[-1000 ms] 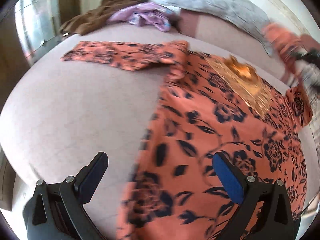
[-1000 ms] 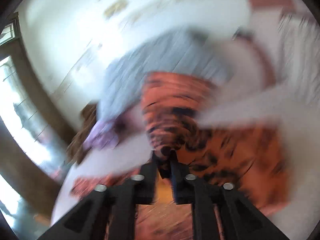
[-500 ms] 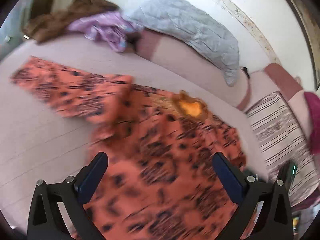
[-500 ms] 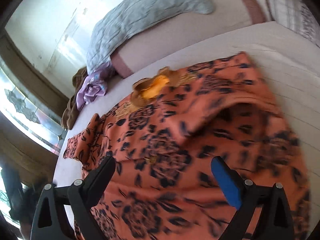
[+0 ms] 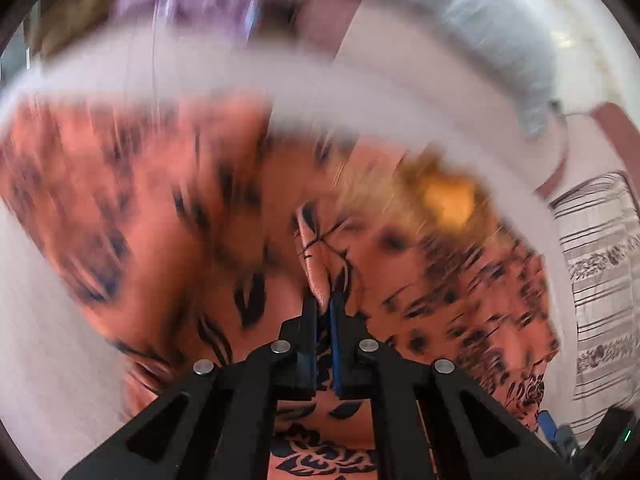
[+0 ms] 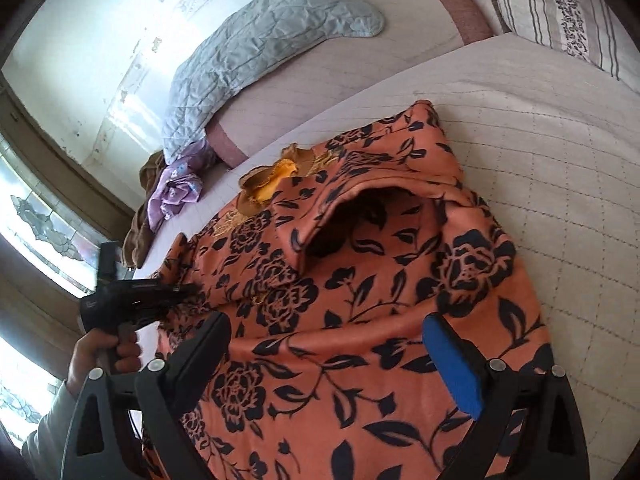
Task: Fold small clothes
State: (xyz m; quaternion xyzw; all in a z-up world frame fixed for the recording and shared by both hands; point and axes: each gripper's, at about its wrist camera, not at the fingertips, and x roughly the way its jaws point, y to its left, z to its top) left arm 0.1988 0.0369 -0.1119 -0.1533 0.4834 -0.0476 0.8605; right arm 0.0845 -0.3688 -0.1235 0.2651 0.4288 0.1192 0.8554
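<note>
At the bottom centre of the left wrist view, the left gripper is clenched on a fold of the orange garment with black floral print. In the right wrist view the right gripper is spread wide over that garment, which lies across the pale quilted bed. A grey quilted pillow sits at upper centre.

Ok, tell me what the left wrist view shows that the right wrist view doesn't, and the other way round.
Only the left wrist view shows the left gripper from behind, its jaws shut on a pinched ridge of the orange garment; most of that view is motion-blurred. Only the right wrist view shows the right gripper with jaws open above the cloth, the person's left hand on the other gripper's handle, and the folded-over sleeve. Both show the garment's yellow collar, the grey quilt, purple cloth and striped pillow.
</note>
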